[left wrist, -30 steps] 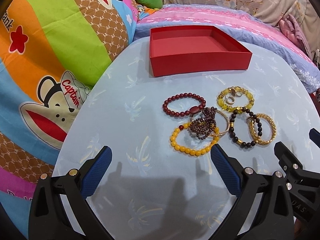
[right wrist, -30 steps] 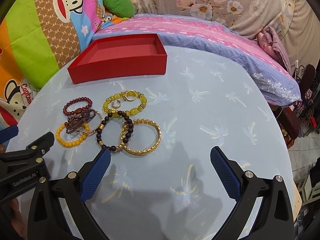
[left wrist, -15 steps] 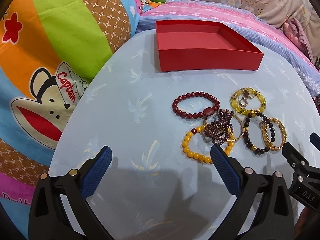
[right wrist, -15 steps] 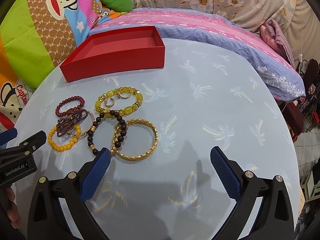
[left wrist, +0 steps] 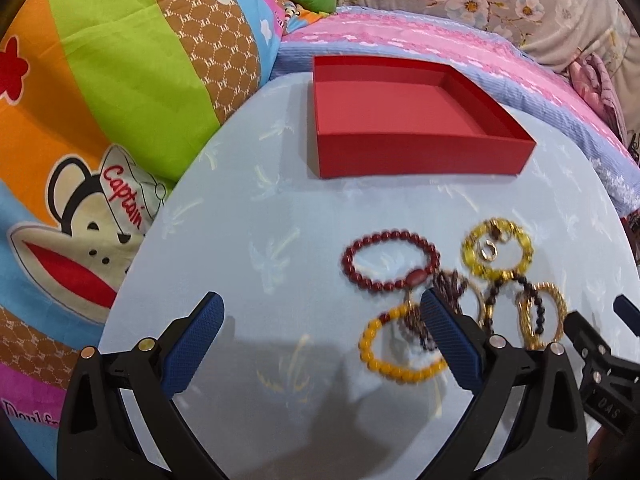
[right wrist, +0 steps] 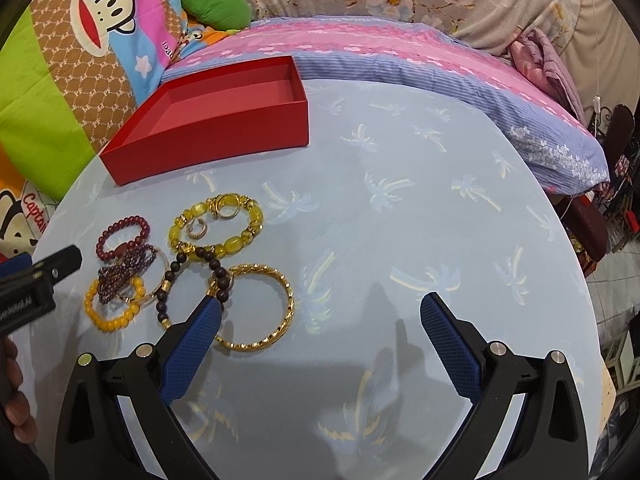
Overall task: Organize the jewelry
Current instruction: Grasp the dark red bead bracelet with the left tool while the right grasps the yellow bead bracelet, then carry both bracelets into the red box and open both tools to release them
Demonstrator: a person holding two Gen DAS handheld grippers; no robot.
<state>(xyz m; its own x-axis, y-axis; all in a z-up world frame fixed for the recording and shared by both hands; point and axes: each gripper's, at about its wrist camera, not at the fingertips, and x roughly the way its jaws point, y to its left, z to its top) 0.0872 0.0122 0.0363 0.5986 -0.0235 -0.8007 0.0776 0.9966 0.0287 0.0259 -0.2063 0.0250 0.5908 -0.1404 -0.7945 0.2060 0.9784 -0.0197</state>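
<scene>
An empty red box [left wrist: 408, 120] [right wrist: 216, 120] sits at the far side of a round light-blue table [right wrist: 400, 208]. Several bracelets lie in a cluster in front of it: a dark red bead bracelet [left wrist: 390, 260] [right wrist: 120, 236], an amber bead bracelet [left wrist: 396, 344] [right wrist: 108, 304], a yellow stone bracelet [left wrist: 498, 248] [right wrist: 218, 226] around a small ring [right wrist: 197, 229], a dark bead bracelet [right wrist: 192, 284] and a gold bangle [right wrist: 256, 308] [left wrist: 540, 312]. My left gripper [left wrist: 320, 340] is open, its right finger over the cluster. My right gripper [right wrist: 320, 340] is open, its left finger beside the gold bangle.
Colourful cartoon bedding [left wrist: 100, 120] rises on the left. A pink and blue striped cushion [right wrist: 400, 52] runs behind the table. A green pillow [right wrist: 216, 4] lies at the back. The table edge drops off at the right towards furniture [right wrist: 616, 184].
Both grippers have moved forward and closer to the bracelets. The left gripper's right finger now overlaps the cluster, and the right gripper's left finger now reaches the gold bangle. The jewelry has not moved.
</scene>
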